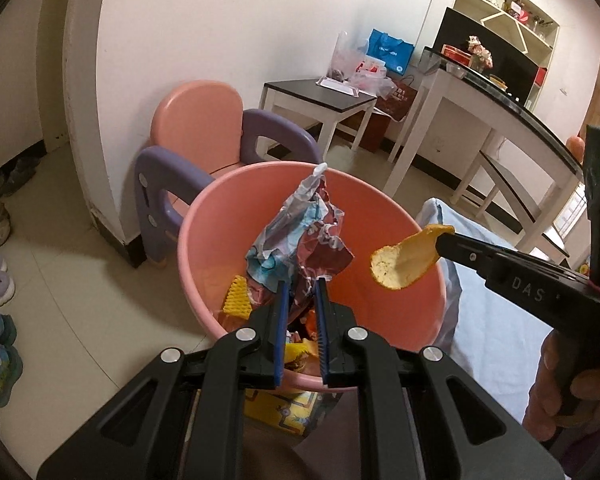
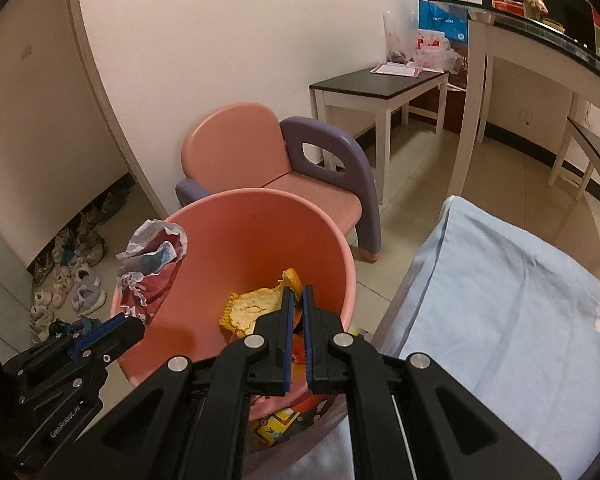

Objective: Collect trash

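Over the pink bucket: both my claws hang above its mouth, pointing down into it.
Left claw [image 1: 302, 286]: pinching a crumpled snack wrapper [image 1: 300, 232], which stands up from between the blue pads over the bucket's inside.
Right claw [image 2: 297, 294]: pressed together on a piece of orange peel [image 2: 256, 304], held over the bucket's inside, near its right wall.
Bucket [image 1: 204, 216]: pink plastic, on the floor; some scraps lie at its bottom, among them a yellow waffle-patterned piece [image 1: 237, 296].
Behind the bucket: a small pink chair [image 2: 236, 148] with purple arms, against the white wall.
To the right: a bed [image 2: 500, 280] under a pale blue sheet, just beside the bucket.
Far left: shoes [image 2: 72, 276] lined up on the floor.
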### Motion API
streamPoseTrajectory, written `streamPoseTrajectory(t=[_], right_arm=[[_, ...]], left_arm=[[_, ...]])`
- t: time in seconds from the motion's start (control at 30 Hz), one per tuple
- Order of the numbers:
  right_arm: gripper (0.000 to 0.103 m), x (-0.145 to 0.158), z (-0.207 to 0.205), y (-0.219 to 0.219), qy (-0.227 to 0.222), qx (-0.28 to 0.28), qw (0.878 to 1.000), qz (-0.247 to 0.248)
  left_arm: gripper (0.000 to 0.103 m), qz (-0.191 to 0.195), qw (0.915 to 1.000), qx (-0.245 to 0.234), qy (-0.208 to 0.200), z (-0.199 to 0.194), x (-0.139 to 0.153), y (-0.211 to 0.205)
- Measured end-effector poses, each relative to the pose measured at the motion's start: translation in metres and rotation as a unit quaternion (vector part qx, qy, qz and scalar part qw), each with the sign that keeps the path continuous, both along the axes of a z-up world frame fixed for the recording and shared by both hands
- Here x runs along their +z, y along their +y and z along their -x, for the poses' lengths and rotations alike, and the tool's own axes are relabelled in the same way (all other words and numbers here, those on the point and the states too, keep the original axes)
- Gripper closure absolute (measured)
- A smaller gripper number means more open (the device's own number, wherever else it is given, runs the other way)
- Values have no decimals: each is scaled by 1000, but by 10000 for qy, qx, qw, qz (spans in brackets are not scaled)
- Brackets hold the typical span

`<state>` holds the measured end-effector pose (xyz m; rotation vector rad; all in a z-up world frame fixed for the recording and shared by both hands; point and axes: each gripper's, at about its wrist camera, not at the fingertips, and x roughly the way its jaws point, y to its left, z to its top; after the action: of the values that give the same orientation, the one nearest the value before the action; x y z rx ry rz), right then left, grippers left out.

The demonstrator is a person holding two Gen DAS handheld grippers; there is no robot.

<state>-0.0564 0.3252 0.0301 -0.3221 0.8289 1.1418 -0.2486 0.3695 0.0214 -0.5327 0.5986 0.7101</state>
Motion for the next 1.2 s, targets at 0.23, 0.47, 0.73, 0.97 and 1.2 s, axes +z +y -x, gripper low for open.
streamPoseTrajectory(t=[0.23,0.47,0.73,0.97,1.2], right_arm=[[95,-1,-2,0,51,31,10000,-57],[88,3,-1,-8,69,41,9999,-123],[57,14,10,-35,-142,133,9994,-280],[50,24,22,-66,-329,186,9986,-382],[39,33,31,-95,-613,69,9969,-495]], left_arm=[[84,116,9999,-12,49,-1,-3,3],[62,80,10000,-30,14,0,0,-1],[62,84,9999,85,92,-1,7,-10],[62,42,9997,216,107,-1,14,-19],[62,-173,9994,191,214,-6,25,-37]])
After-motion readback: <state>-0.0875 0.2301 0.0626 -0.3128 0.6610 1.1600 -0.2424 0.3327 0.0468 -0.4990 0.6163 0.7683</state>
